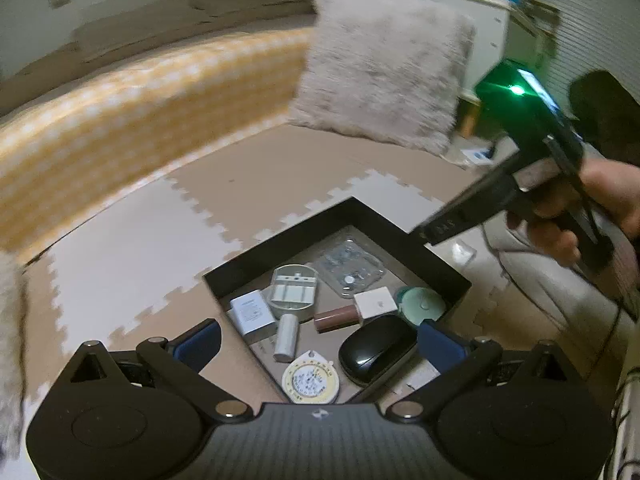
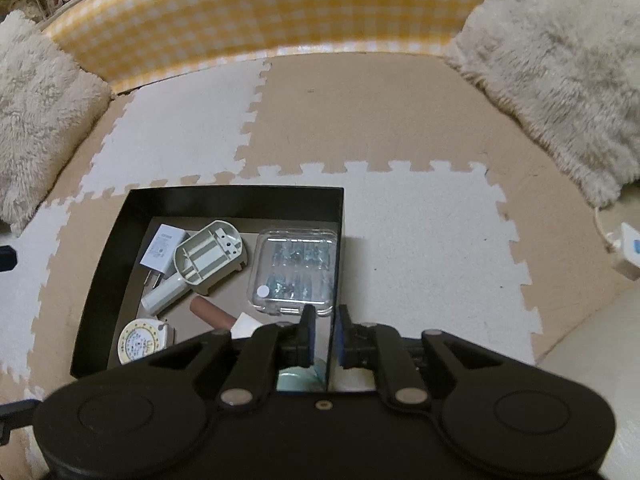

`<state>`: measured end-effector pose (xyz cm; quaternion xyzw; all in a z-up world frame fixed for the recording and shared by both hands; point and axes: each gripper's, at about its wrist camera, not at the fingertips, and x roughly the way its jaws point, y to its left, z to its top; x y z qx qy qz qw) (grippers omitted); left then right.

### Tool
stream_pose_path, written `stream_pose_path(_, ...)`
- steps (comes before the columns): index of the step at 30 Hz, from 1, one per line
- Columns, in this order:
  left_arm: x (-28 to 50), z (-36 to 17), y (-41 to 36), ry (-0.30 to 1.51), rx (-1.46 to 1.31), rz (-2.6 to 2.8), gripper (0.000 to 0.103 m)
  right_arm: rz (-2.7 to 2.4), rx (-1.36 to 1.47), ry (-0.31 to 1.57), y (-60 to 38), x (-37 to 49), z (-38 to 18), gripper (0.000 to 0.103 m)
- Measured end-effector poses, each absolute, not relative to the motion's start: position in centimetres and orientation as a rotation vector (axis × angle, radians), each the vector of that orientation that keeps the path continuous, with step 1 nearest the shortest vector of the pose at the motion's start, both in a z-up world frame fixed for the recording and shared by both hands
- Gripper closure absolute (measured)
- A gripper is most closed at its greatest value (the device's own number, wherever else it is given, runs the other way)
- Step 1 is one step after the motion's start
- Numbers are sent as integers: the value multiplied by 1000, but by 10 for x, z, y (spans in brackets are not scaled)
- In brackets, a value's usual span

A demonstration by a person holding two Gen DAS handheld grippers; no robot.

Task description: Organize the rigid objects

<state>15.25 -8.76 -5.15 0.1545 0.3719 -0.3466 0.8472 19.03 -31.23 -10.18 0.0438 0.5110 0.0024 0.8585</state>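
A black open box lies on the foam floor mat. It holds a white charger, a grey oval battery holder, a clear plastic case, a white cylinder, a brown tube with a white cap, a black mouse, a round tape measure and a teal round item. My left gripper hangs wide open above the box's near corner, holding nothing. My right gripper stands astride the box's right wall with a narrow gap, pads off the wall.
A yellow checked cushion edge borders the mat at the back. Fluffy pillows lie at both sides. A white plug with cable sits at the right. A hand holds the right gripper.
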Motion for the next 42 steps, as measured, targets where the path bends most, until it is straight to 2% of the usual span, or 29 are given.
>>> stream_pose_path(5,135,-38,-77,770,239,-610,0,14,95,1012,-304,166,-78,87)
stream_pose_path(23,48,11,-48,686,69,-334,0,5,73,772,-282,32,12,46)
stream_pose_path(29,18,18,-41,668,68,-277,0,-11,42,706,-278,-8,24,32)
stream_pose_path(34,-5,20,-35,618,68,-245,0,-10,13,672,-271,-34,27,25)
stream_pose_path(36,-12,20,-34,600,66,-231,0,-31,-1,648,-268,-43,27,16)
stream_pose_path(40,-26,17,-33,575,83,-201,0,-35,-13,604,-262,-59,30,10)
stream_pose_path(42,-33,15,-33,557,95,-190,0,-31,-24,597,-260,-64,29,4)
